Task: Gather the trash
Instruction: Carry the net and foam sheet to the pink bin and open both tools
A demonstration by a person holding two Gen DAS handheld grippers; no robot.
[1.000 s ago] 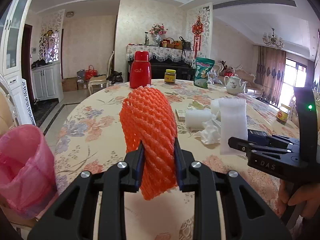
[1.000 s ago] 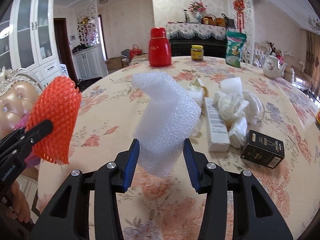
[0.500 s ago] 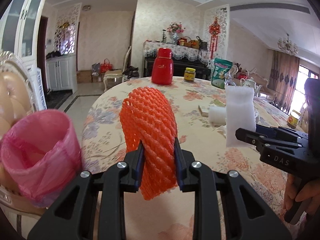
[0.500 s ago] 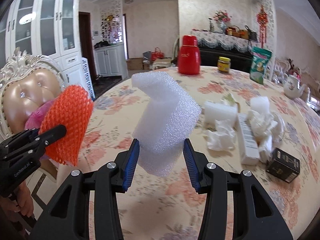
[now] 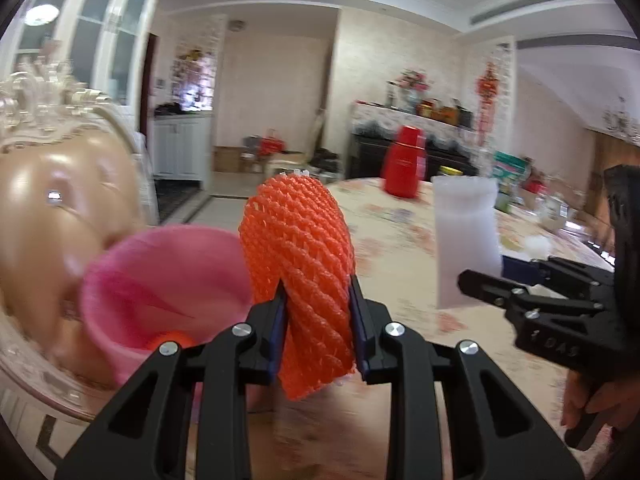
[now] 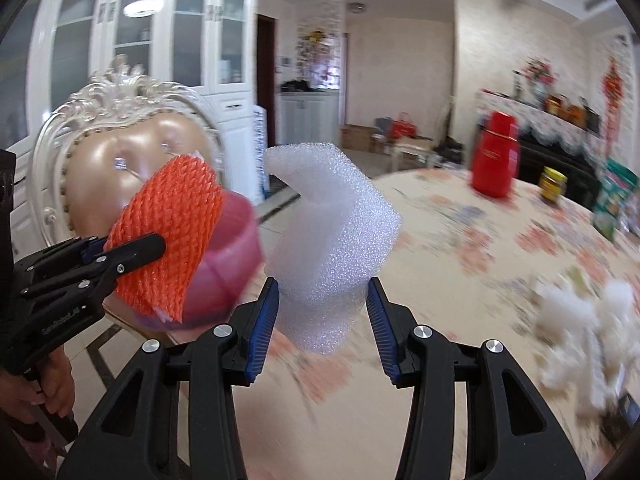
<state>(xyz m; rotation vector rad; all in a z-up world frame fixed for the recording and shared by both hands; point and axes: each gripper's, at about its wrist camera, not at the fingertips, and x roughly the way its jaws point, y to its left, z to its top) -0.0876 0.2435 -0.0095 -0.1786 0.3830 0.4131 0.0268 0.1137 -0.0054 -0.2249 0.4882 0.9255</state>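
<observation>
i carry two pieces of packing waste toward the pink-lined bin (image 5: pixel 168 280), which stands on the ornate chair (image 6: pixel 120 152) beside the table (image 6: pixel 460 240), low enough to drop things into. my left claw (image 5: pixel 318 320) is clamped on the orange foam net (image 5: pixel 304 264), held upright so it hangs clear of the cloth, close to the bin's rim. my right claw (image 6: pixel 322 312) is clamped on the white foam sheet (image 6: pixel 332 240), just behind. more white scraps (image 6: pixel 580 320) wait on the table.
</observation>
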